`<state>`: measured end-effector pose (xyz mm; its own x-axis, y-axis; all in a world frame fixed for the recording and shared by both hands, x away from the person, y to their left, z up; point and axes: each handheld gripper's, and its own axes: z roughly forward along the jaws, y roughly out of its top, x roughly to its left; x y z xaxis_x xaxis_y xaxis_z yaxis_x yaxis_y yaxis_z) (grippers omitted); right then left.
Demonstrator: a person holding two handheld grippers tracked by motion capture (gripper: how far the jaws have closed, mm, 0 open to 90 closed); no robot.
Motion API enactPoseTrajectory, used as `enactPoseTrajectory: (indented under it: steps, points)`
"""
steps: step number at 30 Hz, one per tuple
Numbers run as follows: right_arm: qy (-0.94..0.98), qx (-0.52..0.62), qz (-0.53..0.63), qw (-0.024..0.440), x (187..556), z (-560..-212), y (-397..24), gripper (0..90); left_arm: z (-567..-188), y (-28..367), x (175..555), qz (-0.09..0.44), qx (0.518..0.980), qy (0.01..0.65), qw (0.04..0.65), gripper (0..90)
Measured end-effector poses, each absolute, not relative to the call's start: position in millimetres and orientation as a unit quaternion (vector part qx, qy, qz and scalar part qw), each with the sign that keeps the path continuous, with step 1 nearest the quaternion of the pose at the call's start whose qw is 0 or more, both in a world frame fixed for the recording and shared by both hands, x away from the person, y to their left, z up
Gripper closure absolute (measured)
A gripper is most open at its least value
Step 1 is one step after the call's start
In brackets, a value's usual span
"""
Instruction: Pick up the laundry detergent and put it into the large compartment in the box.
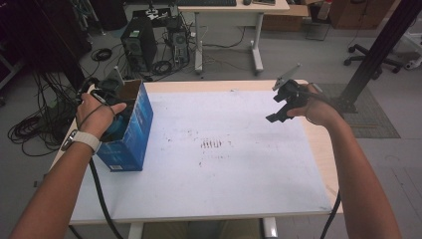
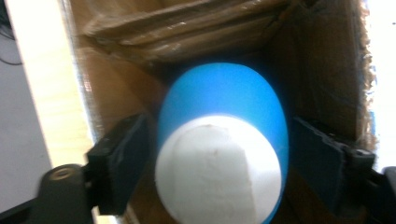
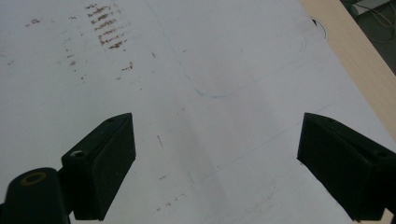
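- Now reaching into the open top of a blue cardboard box [image 1: 133, 130] with the left gripper [image 1: 110, 107], at the left side of the white table [image 1: 224, 174]
- Seen in the left gripper view: a blue cup-like object with a white end [image 2: 219, 158] sitting between the two black jaws, inside the brown cardboard walls of the box [image 2: 322, 60]
- Left gripper [image 2: 219, 168]: jaws apart, a thin gap showing between each pad and the blue object, so no squeeze on it; pads [image 2: 122, 158] standing just beside the blue sides
- White end of the object facing the camera, blue body running down toward the folded flaps at the bottom of the box
- Box standing upright near the table's left edge, blue printed faces outside, bare cardboard inside
- Left hand [image 1: 97, 117] wrapped round the gripper body above the box mouth, white wristband [image 1: 85, 139] on the forearm, black cable [image 1: 99, 194] trailing down across the table toward the near edge
- Right gripper [image 1: 281, 112] held in the air over the far right part of the table, well apart from the box
- Right gripper [image 3: 215, 158] in its own view: jaws spread wide, bare white tabletop with brown scuff marks [image 3: 109, 30] between and beyond them
- Pale wooden table edge [image 3: 355, 51] running along the right of that view
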<state>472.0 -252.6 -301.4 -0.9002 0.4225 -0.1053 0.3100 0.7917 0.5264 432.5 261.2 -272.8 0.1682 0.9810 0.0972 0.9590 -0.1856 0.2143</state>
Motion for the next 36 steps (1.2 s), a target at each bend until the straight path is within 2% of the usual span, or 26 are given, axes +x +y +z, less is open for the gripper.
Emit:
enactPoseTrajectory:
  steps: [22,25,36]
  points:
    - [0.939,0.196,0.259,0.111,469,-299,-254,11.6,-265,262,430,0.104,0.763,0.636,0.058,19.2]
    - [0.939,0.195,0.26,0.112,469,-299,-253,11.6,-262,261,429,0.106,0.766,0.632,0.055,15.2]
    - [0.938,0.196,0.262,0.112,467,-299,-255,11.6,-260,261,428,0.107,0.765,0.633,0.054,10.5]
